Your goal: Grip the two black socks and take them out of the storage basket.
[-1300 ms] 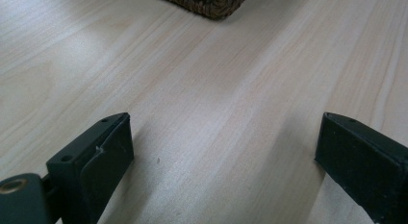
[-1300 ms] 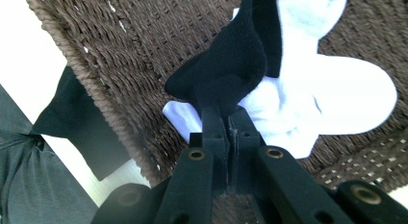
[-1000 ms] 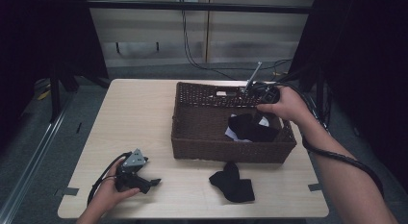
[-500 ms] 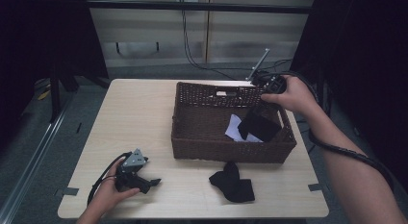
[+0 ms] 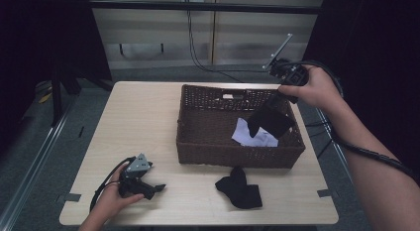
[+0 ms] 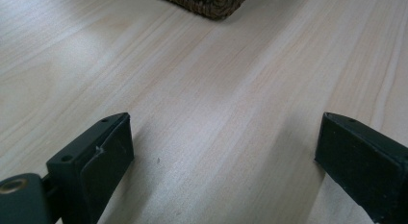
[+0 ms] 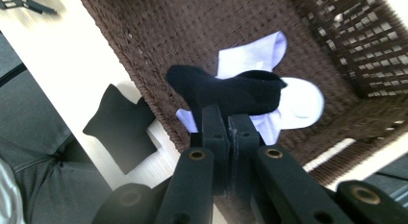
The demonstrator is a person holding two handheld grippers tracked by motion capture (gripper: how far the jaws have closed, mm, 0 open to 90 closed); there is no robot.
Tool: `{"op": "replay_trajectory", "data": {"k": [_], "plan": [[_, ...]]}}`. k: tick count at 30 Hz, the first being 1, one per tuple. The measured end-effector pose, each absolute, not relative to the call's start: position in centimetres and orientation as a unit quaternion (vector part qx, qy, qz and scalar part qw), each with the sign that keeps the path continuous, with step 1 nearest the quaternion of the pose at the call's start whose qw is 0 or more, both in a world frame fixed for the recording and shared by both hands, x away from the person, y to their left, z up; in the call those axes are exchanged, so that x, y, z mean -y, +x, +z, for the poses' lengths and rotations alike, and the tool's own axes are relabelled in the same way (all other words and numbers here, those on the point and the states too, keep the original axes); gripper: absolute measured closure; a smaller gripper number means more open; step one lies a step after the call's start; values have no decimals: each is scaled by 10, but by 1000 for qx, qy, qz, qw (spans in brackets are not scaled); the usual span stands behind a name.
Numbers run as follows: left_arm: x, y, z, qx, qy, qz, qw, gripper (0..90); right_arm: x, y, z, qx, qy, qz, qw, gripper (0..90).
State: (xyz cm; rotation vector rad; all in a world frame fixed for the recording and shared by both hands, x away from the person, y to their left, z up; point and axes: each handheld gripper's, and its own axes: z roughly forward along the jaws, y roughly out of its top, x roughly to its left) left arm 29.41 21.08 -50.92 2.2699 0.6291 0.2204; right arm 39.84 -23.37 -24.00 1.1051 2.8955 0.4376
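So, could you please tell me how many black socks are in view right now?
2. One black sock hangs from the shut right gripper above the wicker basket; the other black sock lies on the table in front of it. The white sock could hide more.

Overhead view, two close jaw-level views

Dimly lit surroundings, near black at left and right. Even overhead light on table (image 5: 148,127); soft shadows beneath black jaws in left gripper view. Slight softness throughout; near jaws out of focus.
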Motion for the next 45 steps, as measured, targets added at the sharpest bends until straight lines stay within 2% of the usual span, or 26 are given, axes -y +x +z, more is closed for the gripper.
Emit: {"op": "replay_trajectory", "data": {"k": [13, 23, 27, 31, 39, 45], "plan": [[-211, 294, -509, -246, 888, 86, 378, 55, 222, 349, -203, -938, 303, 166, 14, 880], [-211, 294, -509, -246, 888, 86, 378, 55, 211, 310, -184, -951, 254, 176, 21, 879], [-211, 294, -509, -246, 889, 86, 378, 55, 204, 299, -184, -954, 237, 181, 10, 879], [-211, 294, -509, -246, 888, 86, 378, 55, 195, 297, -201, -960, 221, 175, -3, 877], [-211, 295, -509, -244, 890, 86, 376, 55, 163, 304, -265, -971, 197, 133, -41, 869], [-211, 295, -508, -242, 891, 92, 374, 55, 137, 312, -298, -975, 184, 114, -56, 866]]}}
